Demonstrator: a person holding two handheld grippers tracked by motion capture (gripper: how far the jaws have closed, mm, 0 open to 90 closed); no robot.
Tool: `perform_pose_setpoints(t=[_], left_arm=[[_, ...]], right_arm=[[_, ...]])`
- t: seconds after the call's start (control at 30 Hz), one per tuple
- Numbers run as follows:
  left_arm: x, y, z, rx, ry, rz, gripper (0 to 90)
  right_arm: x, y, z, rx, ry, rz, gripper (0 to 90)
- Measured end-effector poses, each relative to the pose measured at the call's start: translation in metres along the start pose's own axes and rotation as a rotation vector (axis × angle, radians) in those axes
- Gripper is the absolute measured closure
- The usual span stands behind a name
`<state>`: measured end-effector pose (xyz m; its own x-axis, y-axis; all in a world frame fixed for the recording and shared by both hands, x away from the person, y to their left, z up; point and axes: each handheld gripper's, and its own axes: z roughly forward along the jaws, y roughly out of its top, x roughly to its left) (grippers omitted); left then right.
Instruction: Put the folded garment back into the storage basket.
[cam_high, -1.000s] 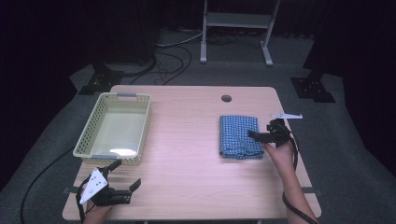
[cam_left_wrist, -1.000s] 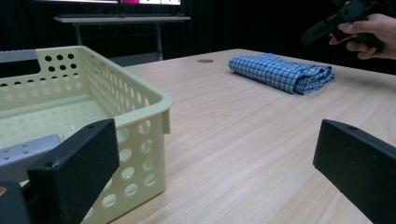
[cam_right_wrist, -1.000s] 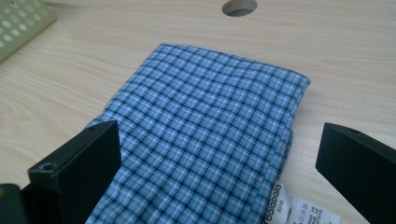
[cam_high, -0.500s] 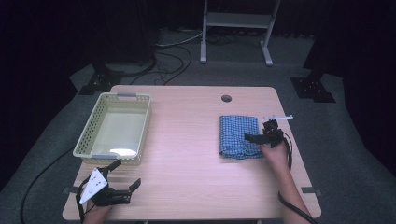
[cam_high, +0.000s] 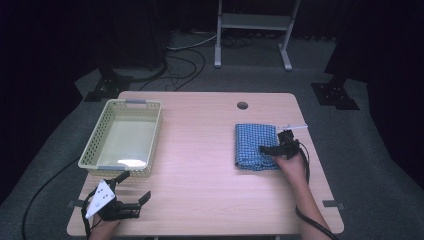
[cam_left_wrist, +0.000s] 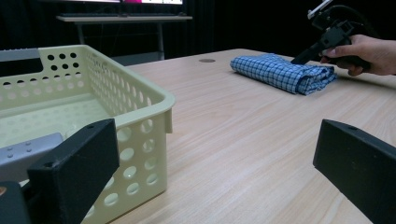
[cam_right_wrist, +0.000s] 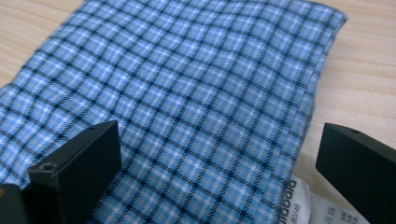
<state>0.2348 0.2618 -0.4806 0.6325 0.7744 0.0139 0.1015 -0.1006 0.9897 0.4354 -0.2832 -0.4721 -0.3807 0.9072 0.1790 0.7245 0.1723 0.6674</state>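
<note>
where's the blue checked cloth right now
In the high view the folded cloth lies on the table's right half, below the round hole, with the open right gripper at its near right corner.

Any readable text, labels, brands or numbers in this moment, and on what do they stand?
Only the white care label sticking out from under the folded blue checked cloth, seen in the right gripper view between the open jaws of the right gripper, carries print.
Its larger grey word and smaller lines are cut off and too blurred to read.
</note>
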Motion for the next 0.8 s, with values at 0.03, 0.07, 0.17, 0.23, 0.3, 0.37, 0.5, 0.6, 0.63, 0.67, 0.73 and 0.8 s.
perform_pose_setpoints(t=[0.03,0.07,0.17,0.23,0.3,0.37,0.5,0.6,0.63,0.67,0.73,0.8], left_arm=[[0.000,0.000,0.000,0.001,0.000,0.000,0.0],[0.000,0.000,0.000,0.000,-0.001,0.001,0.0],[0.000,0.000,0.000,0.001,0.001,-0.001,0.0],[0.000,0.000,0.000,0.002,0.002,-0.002,0.0],[0.000,0.000,0.000,0.002,0.004,-0.002,0.0],[0.000,0.000,0.000,0.005,0.009,-0.007,0.0],[0.001,0.000,0.000,0.005,0.009,-0.010,0.0],[0.001,0.000,0.000,0.005,0.005,-0.008,0.0],[0.001,0.000,0.000,0.000,-0.007,-0.001,0.0],[0.001,0.000,0.000,-0.002,-0.007,-0.001,0.0],[0.001,0.000,0.000,0.000,0.005,-0.009,0.0],[0.001,0.000,0.000,0.000,0.006,-0.009,0.0]], right_arm=[[0.000,0.000,0.001,0.004,-0.006,-0.004,0.0],[0.001,0.000,0.003,0.013,-0.014,-0.005,0.0],[0.004,0.000,0.006,0.027,-0.045,-0.006,0.0],[0.011,0.000,0.009,0.045,-0.092,-0.053,0.0],[0.015,-0.001,0.011,0.042,-0.099,-0.075,0.0],[0.019,-0.003,0.013,0.030,-0.101,-0.100,0.0],[0.020,-0.005,0.012,0.024,-0.095,-0.108,0.6],[0.023,-0.007,0.008,0.007,-0.088,-0.111,8.8],[0.025,-0.009,0.007,-0.005,-0.083,-0.118,16.4],[0.025,-0.009,0.007,-0.005,-0.083,-0.118,16.4],[0.029,-0.007,0.004,0.004,-0.064,-0.129,30.0],[0.030,-0.007,0.003,0.009,-0.058,-0.131,33.5]])
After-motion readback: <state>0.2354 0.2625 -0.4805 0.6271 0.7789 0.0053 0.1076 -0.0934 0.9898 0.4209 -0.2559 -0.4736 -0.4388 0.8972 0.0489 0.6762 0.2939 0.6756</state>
